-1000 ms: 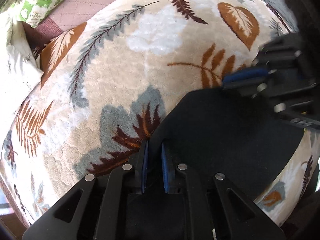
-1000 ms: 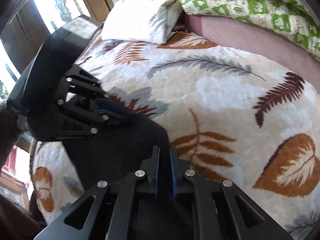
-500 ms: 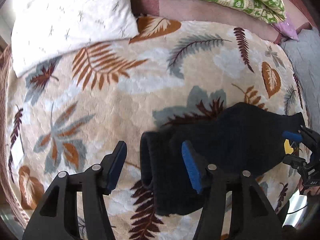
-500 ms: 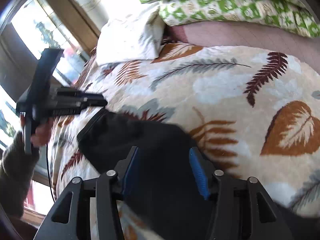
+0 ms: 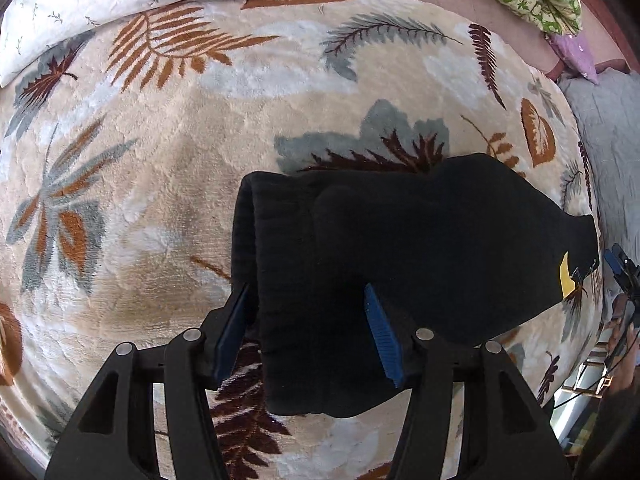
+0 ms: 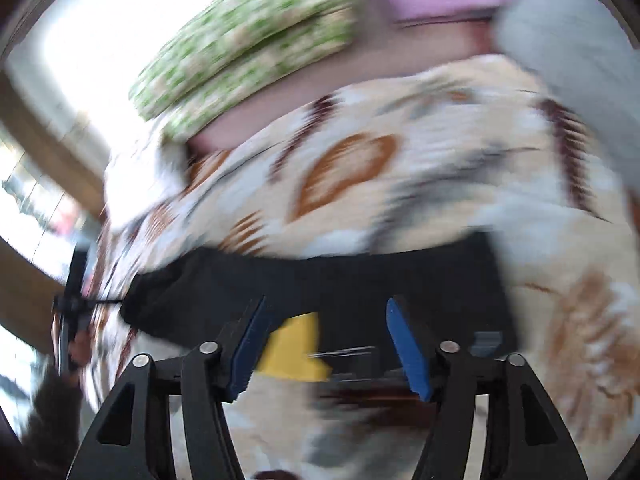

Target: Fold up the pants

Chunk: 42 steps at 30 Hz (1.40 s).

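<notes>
Black knit folded pants (image 5: 400,264) lie on the leaf-print plush bed blanket (image 5: 160,184); fold looks laid, release step. Left claw (image 5: 306,330) apart, empty above the cloth; right claw (image 6: 328,346) opening, gripping nothing. Next probably needs regrasp or smoothing.

Both hand-held grippers released the pants (image 5: 400,248) (folded).

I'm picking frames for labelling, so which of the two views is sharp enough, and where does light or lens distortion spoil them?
Left wrist view: sharp, evenly lit; the fisheye bows the leaf-patterned blanket, and the black pants show little detail. Right wrist view: heavy motion smear across the blanket and green quilt; the window area at upper left is blown out; only the right gripper looks crisp.
</notes>
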Each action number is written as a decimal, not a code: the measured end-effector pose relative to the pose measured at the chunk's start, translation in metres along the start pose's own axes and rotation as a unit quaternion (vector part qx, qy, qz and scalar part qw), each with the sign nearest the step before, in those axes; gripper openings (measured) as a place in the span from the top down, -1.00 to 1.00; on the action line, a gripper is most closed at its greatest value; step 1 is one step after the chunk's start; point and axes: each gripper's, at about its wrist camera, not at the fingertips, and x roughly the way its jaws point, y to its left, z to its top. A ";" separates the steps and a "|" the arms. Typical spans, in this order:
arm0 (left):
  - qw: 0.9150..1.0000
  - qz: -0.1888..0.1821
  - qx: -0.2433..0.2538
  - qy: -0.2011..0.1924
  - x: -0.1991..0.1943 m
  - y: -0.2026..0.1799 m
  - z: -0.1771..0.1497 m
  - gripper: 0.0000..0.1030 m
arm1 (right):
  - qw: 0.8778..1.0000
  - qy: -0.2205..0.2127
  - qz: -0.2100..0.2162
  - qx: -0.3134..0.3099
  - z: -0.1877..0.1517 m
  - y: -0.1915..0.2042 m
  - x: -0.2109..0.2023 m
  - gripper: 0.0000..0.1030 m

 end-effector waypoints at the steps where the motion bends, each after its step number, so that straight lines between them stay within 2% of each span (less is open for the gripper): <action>1: 1.000 0.003 -0.002 0.001 0.002 -0.002 0.000 -0.17 | 1.000 -0.002 -0.017 0.019 0.003 -0.018 -0.001 -0.39; 4: 1.000 0.012 -0.006 -0.001 0.006 -0.010 0.000 -0.35 | 0.998 0.018 -0.026 0.059 0.007 -0.053 0.015 -0.39; 6: 0.999 0.031 -0.007 -0.012 0.006 -0.016 -0.002 -0.35 | 0.997 0.026 -0.028 0.069 0.009 -0.062 0.030 -0.39; 7: 0.999 0.041 -0.011 -0.019 0.005 -0.018 -0.003 -0.30 | 0.997 0.029 -0.020 0.073 0.008 -0.064 0.038 -0.39; 8: 0.998 0.052 -0.012 -0.027 0.005 -0.021 -0.004 0.00 | 0.997 0.034 -0.009 0.074 0.005 -0.066 0.044 -0.32; 9: 0.997 0.071 -0.010 -0.032 0.004 -0.023 -0.004 0.16 | 0.997 0.037 -0.008 0.064 0.003 -0.063 0.048 -0.23; 10: 0.996 0.084 -0.011 -0.034 0.003 -0.023 -0.005 0.35 | 0.998 0.036 -0.028 0.041 0.002 -0.058 0.050 -0.02; 11: 0.996 0.084 -0.017 -0.040 -0.001 -0.021 -0.005 0.45 | 0.999 0.036 -0.033 0.018 0.002 -0.054 0.051 0.46; 12: 0.995 0.087 -0.023 -0.049 -0.004 -0.018 -0.006 0.46 | 0.999 0.042 -0.026 0.011 0.002 -0.052 0.050 0.66; 15: 0.994 0.101 -0.021 -0.044 0.007 -0.014 -0.009 0.45 | 0.999 0.030 -0.025 0.011 0.005 -0.056 0.040 0.65; 20: 0.990 0.117 -0.018 -0.075 0.013 -0.013 -0.014 0.30 | 0.998 0.031 -0.035 0.031 -0.003 -0.068 0.049 0.64; 21: 0.988 0.128 -0.015 -0.081 0.013 -0.014 -0.015 0.23 | 0.998 0.026 -0.035 0.034 -0.004 -0.069 0.050 0.65; 22: 0.986 0.145 -0.016 -0.086 0.012 -0.013 -0.019 -0.04 | 0.999 0.020 -0.035 0.036 -0.005 -0.070 0.050 0.66; 23: 0.982 0.162 -0.018 -0.093 0.010 -0.013 -0.020 -0.20 | 0.998 0.019 -0.036 0.037 -0.006 -0.069 0.051 0.65; 24: 0.982 0.161 -0.025 -0.097 0.007 -0.012 -0.024 -0.21 | 0.998 0.018 -0.038 0.037 -0.006 -0.068 0.051 0.65; 27: 0.981 0.152 -0.058 -0.105 -0.009 -0.008 -0.033 -0.20 | 0.998 0.030 -0.046 0.037 -0.004 -0.061 0.047 0.47; 29: 0.978 0.160 -0.069 -0.116 -0.022 -0.009 -0.041 -0.21 | 0.998 0.032 -0.046 0.031 -0.003 -0.055 0.039 0.16; 31: 0.974 0.170 -0.075 -0.127 -0.037 -0.016 -0.051 -0.21 | 0.999 0.019 -0.033 0.026 -0.005 -0.049 0.025 0.04; 34: 0.966 0.190 -0.076 -0.158 -0.058 -0.038 -0.066 -0.20 | 0.999 0.007 -0.012 0.032 -0.009 -0.044 0.002 -0.04; 36: 0.963 0.188 -0.077 -0.178 -0.072 -0.055 -0.079 -0.20 | 0.999 0.009 0.001 0.034 -0.012 -0.042 -0.011 -0.09; 39: 0.962 0.174 -0.073 -0.199 -0.088 -0.083 -0.095 -0.20 | 1.000 0.011 0.010 0.027 -0.017 -0.041 -0.028 -0.15; 42: 0.964 0.154 -0.060 -0.209 -0.093 -0.112 -0.103 -0.20 | 1.000 0.011 0.016 0.023 -0.021 -0.043 -0.040 -0.23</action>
